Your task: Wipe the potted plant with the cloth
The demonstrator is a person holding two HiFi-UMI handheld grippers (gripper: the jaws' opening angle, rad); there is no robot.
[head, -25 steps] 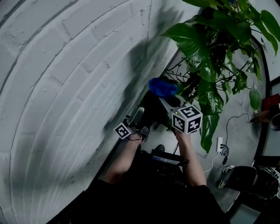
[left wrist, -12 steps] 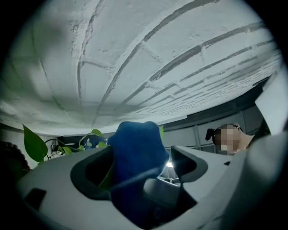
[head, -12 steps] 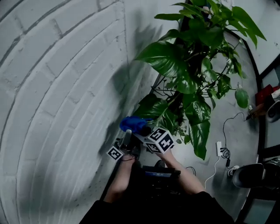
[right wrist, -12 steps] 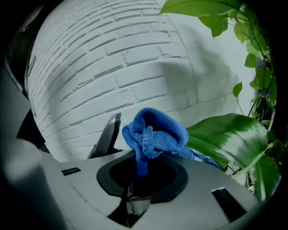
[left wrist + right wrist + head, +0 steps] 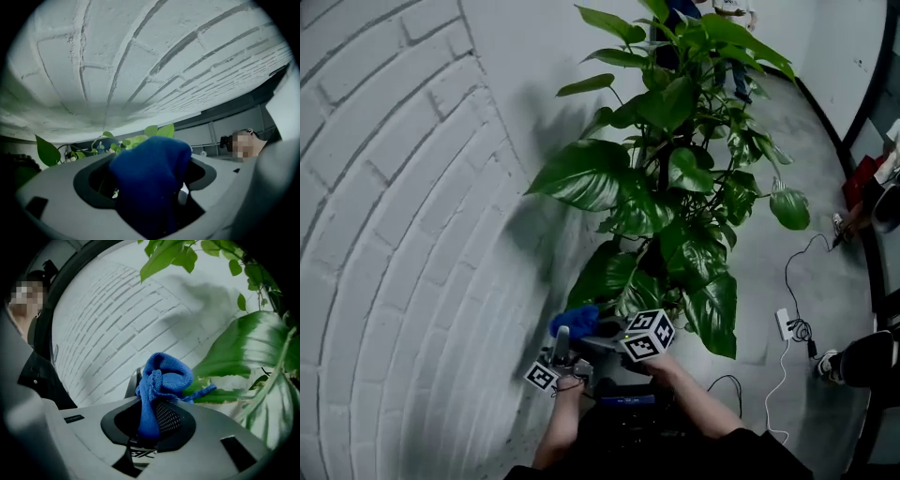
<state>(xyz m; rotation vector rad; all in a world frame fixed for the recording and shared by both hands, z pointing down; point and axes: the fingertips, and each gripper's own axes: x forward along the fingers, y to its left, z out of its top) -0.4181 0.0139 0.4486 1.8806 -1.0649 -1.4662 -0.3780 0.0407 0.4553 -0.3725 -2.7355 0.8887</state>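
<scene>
Beside the plant (image 5: 581, 174), the right gripper (image 5: 587, 331) has drawn the cloth (image 5: 573, 321) down.

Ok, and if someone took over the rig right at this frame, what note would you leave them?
Right gripper: shut on the blue cloth, which bunches up above its jaws.
Left gripper: the cloth fills the gap between its jaws too; whether it clamps cannot be told.
Potted plant: stands by the white brick wall. The cloth is next to a low leaf; contact is unclear.
Done: cloth in hand and brought to the plant.
Left: wiping the leaves; none looks wiped yet.
</scene>
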